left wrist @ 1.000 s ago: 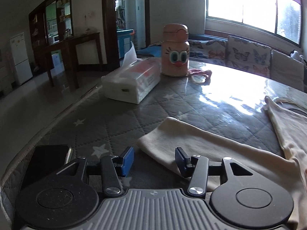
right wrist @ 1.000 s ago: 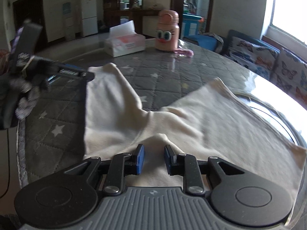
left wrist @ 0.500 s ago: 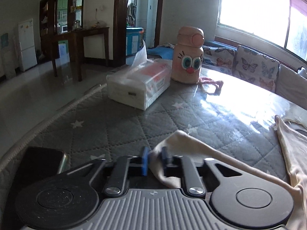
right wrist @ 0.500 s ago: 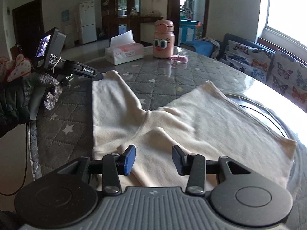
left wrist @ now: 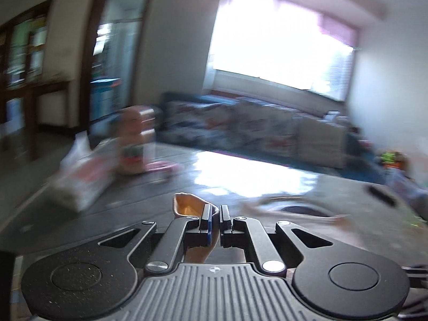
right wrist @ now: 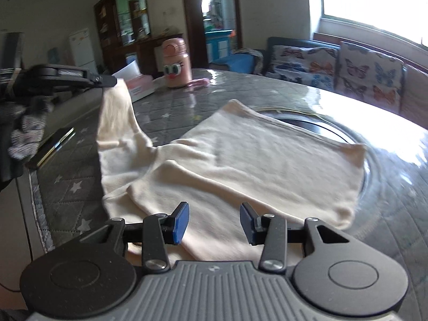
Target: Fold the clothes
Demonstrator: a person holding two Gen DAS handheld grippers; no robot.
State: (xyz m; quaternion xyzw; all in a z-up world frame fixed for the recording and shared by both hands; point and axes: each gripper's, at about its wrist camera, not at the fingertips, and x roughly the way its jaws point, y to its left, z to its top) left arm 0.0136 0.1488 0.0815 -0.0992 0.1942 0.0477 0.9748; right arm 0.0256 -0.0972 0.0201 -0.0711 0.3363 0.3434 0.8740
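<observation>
Garment: a cream, soft knit garment (right wrist: 240,160) is lying on the grey star-quilted table cover (right wrist: 67,187), most of its body spread flat, one narrow end being raised at the left.
Left gripper: the left gripper (left wrist: 215,215) is pinching that raised end, jaws nearly together with a fold of cream cloth poking up between them; seen from the right wrist view it (right wrist: 107,81) is hanging above the table edge, the cloth draping down from it.
Why lifted: judging by the task, the end is being picked up so it can be carried over the flat part as a fold.
Right gripper: the right gripper (right wrist: 214,220) is hovering low over the near hem, blue pads wide apart, holding nothing, probably waiting to pin or take a corner.
Long axis: the flat panel is running from the near left toward the far right; the lifted strip is pointing up and away to the left.
Bystanders: a pink cartoon-eyed bottle (right wrist: 175,62) and a tissue box (right wrist: 139,85) are standing well apart from the cloth.
</observation>
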